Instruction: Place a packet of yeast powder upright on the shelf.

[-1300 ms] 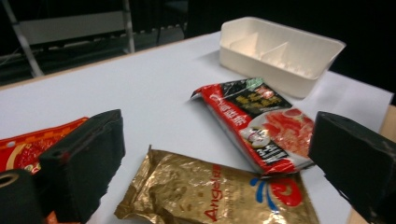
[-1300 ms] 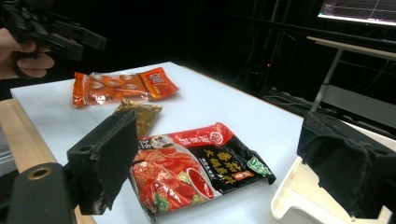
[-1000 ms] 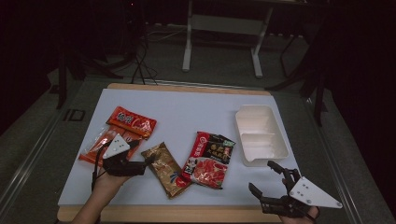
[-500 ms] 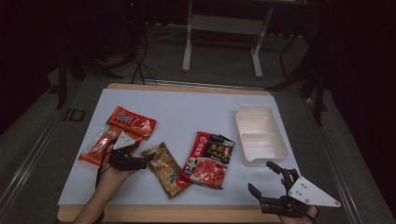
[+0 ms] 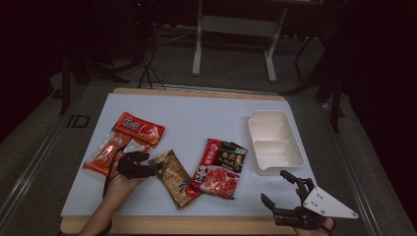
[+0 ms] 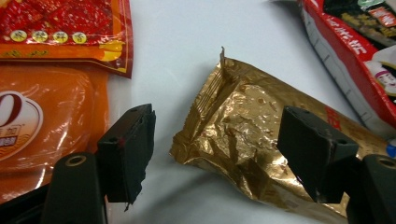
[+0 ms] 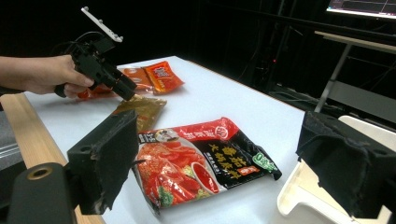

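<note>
A crinkled gold packet (image 5: 174, 178) lies on the white table, left of centre. My left gripper (image 5: 147, 169) is down at its left end. In the left gripper view the packet's crimped end (image 6: 243, 135) sits between the jaws of the left gripper (image 6: 222, 154). The jaws have just been closing, but the left pad still stands clear of the foil, so the gripper is open. My right gripper (image 5: 273, 186) rests open and empty at the front right edge. The right gripper view has the right gripper (image 7: 224, 163) facing a red-and-black food packet (image 7: 196, 158).
A red packet (image 5: 139, 129) and an orange packet (image 5: 103, 155) overlap at the left. The red-and-black packet (image 5: 220, 161) lies mid-table. A white compartment tray (image 5: 273, 140) stands at the right. A wooden edge (image 5: 196, 225) runs along the table's front.
My left gripper has sunk toward the table and edged onto the gold packet's end. The right gripper has stayed put.
</note>
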`<state>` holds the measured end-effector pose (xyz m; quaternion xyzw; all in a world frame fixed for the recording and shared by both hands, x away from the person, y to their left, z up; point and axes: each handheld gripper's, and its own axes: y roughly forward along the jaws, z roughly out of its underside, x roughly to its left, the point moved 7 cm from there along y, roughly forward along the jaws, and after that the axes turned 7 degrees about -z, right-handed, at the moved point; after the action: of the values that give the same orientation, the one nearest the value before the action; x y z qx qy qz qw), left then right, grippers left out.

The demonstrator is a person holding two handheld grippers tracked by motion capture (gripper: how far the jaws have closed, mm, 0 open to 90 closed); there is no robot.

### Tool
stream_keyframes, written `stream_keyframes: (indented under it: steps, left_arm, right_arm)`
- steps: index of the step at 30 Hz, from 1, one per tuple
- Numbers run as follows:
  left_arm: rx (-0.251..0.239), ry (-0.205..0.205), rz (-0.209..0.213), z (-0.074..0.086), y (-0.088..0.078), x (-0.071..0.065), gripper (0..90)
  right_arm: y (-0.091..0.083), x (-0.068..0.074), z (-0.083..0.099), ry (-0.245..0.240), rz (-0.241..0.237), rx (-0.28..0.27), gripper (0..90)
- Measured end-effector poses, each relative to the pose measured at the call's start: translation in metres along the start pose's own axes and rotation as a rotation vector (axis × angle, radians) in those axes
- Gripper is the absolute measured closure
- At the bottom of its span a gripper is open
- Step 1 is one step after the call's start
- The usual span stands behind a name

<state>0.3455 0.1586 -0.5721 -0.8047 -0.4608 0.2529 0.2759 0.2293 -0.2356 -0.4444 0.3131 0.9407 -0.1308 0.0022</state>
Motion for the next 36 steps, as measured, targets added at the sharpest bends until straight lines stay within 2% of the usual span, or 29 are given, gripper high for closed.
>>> stream_keyframes:
  steps: [2,3,4,6,8,9,14,18,20,21,24,27,28,31,32,34,36]
  left_arm:
    - [0.007,0.002,0.0,0.001,0.0,0.0,30.8]
    - [0.017,-0.006,0.017,0.002,0.001,-0.001,31.1]
    - [0.023,-0.004,0.011,0.003,0.002,0.0,32.2]
    - [0.03,-0.008,0.027,0.004,0.003,-0.001,33.6]
    - [0.032,-0.01,0.021,0.005,0.004,-0.001,34.0]
    - [0.036,-0.013,0.039,0.006,0.005,-0.001,34.0]
    - [0.042,-0.029,0.071,0.007,0.006,-0.003,40.9]
    - [0.05,-0.032,0.065,0.008,0.006,-0.002,46.3]
    - [0.05,-0.033,0.069,0.007,0.006,-0.002,52.0]
    - [0.068,-0.021,0.057,0.009,0.007,-0.002,52.0]
    - [0.074,-0.019,0.052,0.011,0.008,-0.003,54.1]
    - [0.083,-0.015,0.058,0.012,0.009,-0.005,56.7]
    - [0.088,-0.016,0.07,0.012,0.009,-0.007,62.0]
    - [0.113,0.048,0.016,0.011,0.008,-0.012,71.6]
    - [0.126,0.073,-0.008,0.011,0.008,-0.013,82.0]
    - [0.137,0.087,-0.033,0.012,0.009,-0.015,87.8]
    - [0.133,0.103,-0.048,0.012,0.009,-0.016,89.6]
  right_arm:
    - [0.0,0.0,0.0,-0.002,0.0,0.001,12.4]
    - [0.0,0.0,0.0,0.0,-0.001,0.002,12.4]
    - [0.001,0.0,0.0,0.0,-0.002,0.002,12.4]
    - [0.001,0.001,0.0,0.0,-0.002,0.003,12.4]
    - [0.001,0.001,0.0,-0.002,0.0,0.003,12.4]
    - [0.001,0.001,0.0,-0.004,0.0,0.003,12.4]
    - [0.001,0.001,0.0,-0.004,0.0,0.002,12.5]
    - [0.0,0.001,0.0,-0.003,0.0,0.0,12.4]
    - [0.0,0.0,0.0,-0.002,-0.001,0.0,12.5]
    - [0.0,0.001,-0.001,-0.002,-0.001,-0.001,12.5]
    - [0.0,0.001,-0.001,-0.008,0.0,0.0,12.5]
    - [0.001,0.001,-0.001,-0.006,-0.001,-0.001,12.5]
    - [0.001,0.001,-0.001,-0.005,-0.002,0.0,12.5]
    - [0.002,0.002,-0.001,-0.007,-0.006,0.002,12.5]
    - [0.002,0.002,-0.001,-0.01,-0.007,0.003,12.5]
    - [0.003,0.003,-0.001,-0.009,-0.006,0.005,12.5]
    - [0.002,0.003,-0.001,-0.009,-0.006,0.004,12.5]
